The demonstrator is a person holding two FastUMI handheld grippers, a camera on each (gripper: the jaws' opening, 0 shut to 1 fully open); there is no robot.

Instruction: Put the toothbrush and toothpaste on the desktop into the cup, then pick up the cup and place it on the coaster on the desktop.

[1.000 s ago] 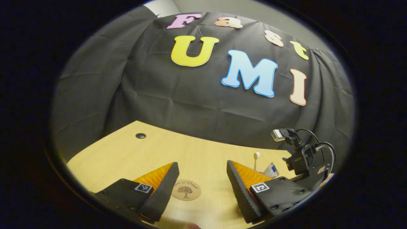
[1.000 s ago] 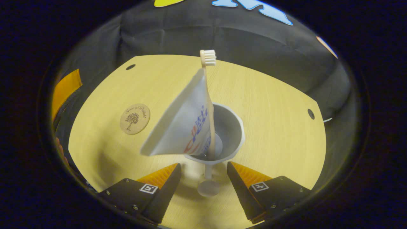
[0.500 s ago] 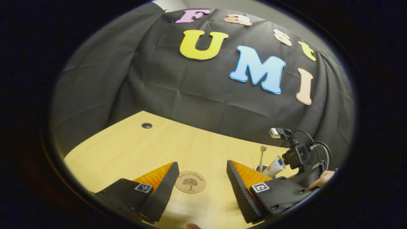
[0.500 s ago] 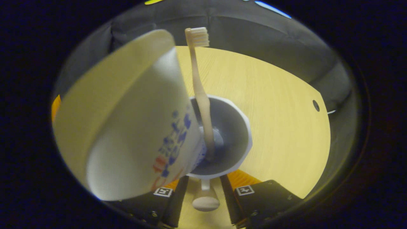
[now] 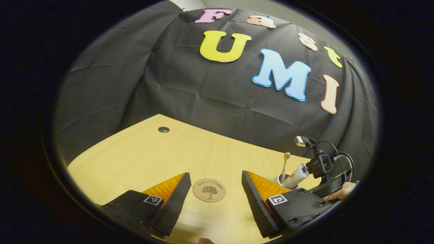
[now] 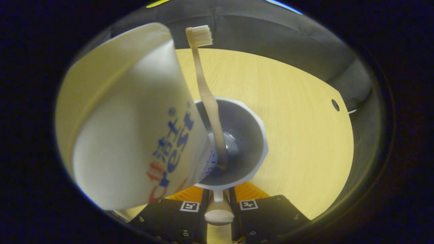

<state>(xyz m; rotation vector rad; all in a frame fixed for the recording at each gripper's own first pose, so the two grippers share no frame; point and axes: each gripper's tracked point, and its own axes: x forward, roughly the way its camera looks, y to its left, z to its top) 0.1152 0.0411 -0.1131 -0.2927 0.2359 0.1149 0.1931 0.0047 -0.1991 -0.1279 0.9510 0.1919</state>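
Note:
A grey cup [image 6: 249, 142] with a white rim holds a pale toothbrush [image 6: 203, 84], bristles up, and a white toothpaste tube [image 6: 135, 128] that leans out to the left. In the right gripper view, my right gripper [image 6: 218, 198] is shut on the cup's handle [image 6: 219, 216]. In the left gripper view, my left gripper [image 5: 215, 176] hangs open over the desk, and the round cork coaster [image 5: 209, 190] lies flat between its fingers, untouched. Off to the right stand the cup [image 5: 283, 178], toothbrush [image 5: 285, 164] and toothpaste [image 5: 298, 173].
The light wooden desk [image 5: 145, 152] has a cable hole [image 5: 163, 129] at the back left and another cable hole [image 6: 335, 105] near its right edge. A hand [image 5: 339, 195] holds the right gripper's body [image 5: 322, 166] at the far right. Black cloth walls the desk's back.
My right gripper moved in on the cup and its fingers went from wide open to shut on the handle. The left gripper stayed open and shifted slightly relative to the coaster.

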